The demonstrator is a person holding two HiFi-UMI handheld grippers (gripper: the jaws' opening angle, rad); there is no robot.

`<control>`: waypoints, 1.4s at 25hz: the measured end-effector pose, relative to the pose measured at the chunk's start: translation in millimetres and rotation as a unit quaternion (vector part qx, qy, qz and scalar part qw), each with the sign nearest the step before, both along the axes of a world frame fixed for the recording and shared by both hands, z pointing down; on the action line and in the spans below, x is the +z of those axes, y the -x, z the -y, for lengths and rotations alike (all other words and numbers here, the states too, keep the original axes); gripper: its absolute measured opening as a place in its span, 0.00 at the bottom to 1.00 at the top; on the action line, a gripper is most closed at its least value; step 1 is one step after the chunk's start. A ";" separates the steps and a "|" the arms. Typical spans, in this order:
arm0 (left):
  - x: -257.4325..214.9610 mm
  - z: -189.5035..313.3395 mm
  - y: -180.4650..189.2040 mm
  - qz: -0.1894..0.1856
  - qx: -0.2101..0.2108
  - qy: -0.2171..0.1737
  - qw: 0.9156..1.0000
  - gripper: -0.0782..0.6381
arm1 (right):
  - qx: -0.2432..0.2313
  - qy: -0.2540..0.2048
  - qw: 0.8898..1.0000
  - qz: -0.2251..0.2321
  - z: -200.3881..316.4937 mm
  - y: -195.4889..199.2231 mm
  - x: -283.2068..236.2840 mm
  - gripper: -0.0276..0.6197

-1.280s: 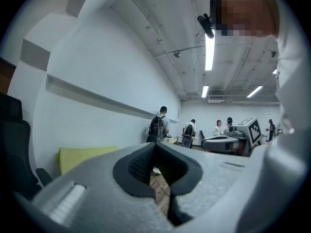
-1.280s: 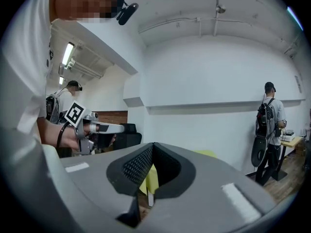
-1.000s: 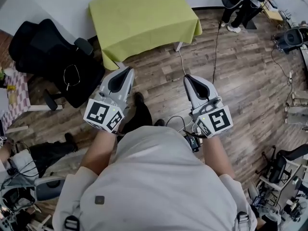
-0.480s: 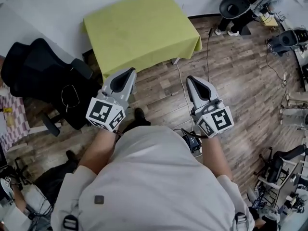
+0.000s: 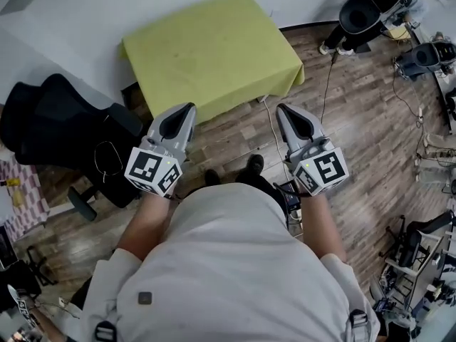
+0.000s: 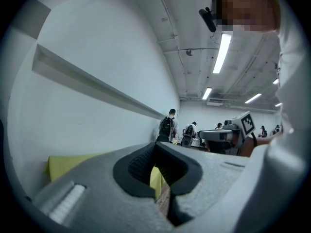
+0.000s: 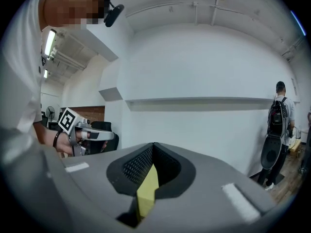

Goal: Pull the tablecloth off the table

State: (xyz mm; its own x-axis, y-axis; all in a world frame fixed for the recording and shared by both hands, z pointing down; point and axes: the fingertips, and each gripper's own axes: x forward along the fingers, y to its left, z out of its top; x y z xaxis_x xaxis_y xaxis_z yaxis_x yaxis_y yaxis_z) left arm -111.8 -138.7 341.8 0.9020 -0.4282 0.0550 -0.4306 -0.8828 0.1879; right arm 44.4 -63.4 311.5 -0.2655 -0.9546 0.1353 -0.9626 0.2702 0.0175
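Yellow-green fabric tablecloth (image 5: 206,55) lies spread out flat beside the white wall (image 5: 71,13), in front of the person.
Grey left gripper (image 5: 187,110) and grey right gripper (image 5: 283,110) hang side by side over the wooden plank floor (image 5: 356,120), near the cloth's front edge but apart from it; both are clenched and empty.
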 end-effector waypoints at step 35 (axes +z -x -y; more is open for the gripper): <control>28.3 152.7 -154.8 0.057 -0.264 0.016 0.963 0.11 | -0.243 0.063 0.968 -0.003 253.3 -206.0 63.1 0.06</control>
